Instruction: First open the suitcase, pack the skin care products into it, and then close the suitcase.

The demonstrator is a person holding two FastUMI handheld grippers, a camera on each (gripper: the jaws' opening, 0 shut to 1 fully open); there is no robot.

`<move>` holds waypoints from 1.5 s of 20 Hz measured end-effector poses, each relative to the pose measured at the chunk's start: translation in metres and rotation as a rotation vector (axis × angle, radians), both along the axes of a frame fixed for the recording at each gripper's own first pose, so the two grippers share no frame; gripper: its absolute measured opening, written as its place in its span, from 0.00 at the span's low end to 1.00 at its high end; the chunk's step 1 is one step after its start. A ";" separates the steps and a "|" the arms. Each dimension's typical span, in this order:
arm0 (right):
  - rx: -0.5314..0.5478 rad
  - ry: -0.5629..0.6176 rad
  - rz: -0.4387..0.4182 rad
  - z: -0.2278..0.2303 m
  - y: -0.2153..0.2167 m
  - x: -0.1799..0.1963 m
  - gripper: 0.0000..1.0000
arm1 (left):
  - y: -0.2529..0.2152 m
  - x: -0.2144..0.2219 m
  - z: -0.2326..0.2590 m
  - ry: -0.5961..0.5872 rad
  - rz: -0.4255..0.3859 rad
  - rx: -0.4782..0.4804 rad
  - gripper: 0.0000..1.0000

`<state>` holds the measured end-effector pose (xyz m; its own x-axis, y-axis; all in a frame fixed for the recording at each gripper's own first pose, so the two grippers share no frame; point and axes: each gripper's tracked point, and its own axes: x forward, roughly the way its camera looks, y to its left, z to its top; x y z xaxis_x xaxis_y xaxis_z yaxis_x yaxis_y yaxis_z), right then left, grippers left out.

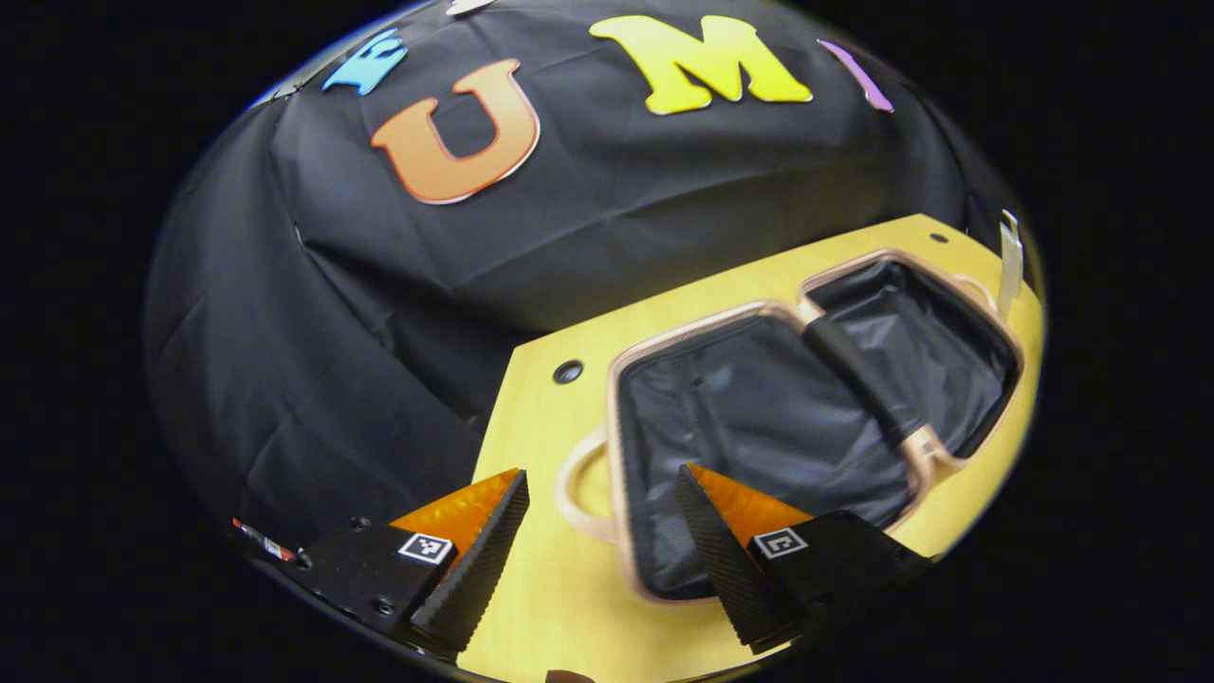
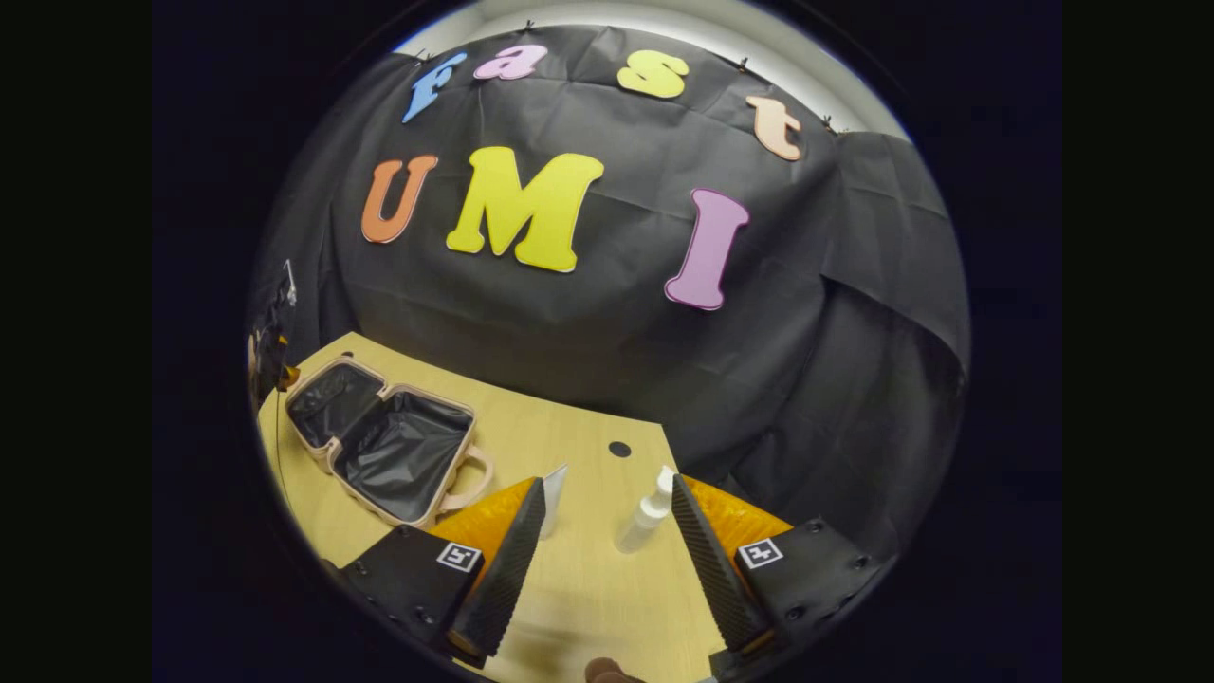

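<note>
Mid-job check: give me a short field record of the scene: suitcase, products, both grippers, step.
suitcase: open flat on the wooden table, dark lining bare
spray bottle: upright on the table, between the right gripper's fingers, not gripped
tube: standing beside the right gripper's near finger
left gripper: open, over the suitcase's handle end
right gripper: open
step: suitcase opened, nothing packed yet

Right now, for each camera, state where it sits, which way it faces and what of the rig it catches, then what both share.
Left gripper view: rides the left gripper, looking down along its spread fingers at the open suitcase on the wooden table.
Right gripper view: rides the right gripper, facing the booth wall; a white spray bottle stands between its spread fingers, a pale tube by one finger.
Shared: the suitcase, the table and the black cloth wall.
</note>
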<state>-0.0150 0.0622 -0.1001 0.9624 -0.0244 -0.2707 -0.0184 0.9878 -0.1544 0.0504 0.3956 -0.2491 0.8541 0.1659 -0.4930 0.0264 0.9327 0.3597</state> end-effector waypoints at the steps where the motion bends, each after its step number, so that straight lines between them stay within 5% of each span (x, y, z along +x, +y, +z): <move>1: 0.002 -0.001 0.004 -0.001 -0.007 0.001 0.78 | -0.026 -0.001 0.008 -0.010 -0.027 -0.012 0.99; 17: 0.011 0.023 0.048 -0.037 -0.117 0.001 0.80 | -0.451 -0.015 0.015 0.019 -0.557 -0.197 0.99; 24: -0.013 0.102 0.036 -0.076 -0.161 0.002 0.79 | -0.540 -0.001 -0.048 0.154 -0.526 -0.403 0.99; 30: -0.020 0.179 0.047 -0.110 -0.178 0.026 0.79 | -0.555 0.028 -0.073 0.154 -0.423 -0.509 0.94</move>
<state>0.0110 -0.1162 -0.2105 0.8990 0.0122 -0.4378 -0.0934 0.9820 -0.1643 0.0781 -0.1598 -0.3225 0.7078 -0.4524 -0.5426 0.4424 0.8826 -0.1589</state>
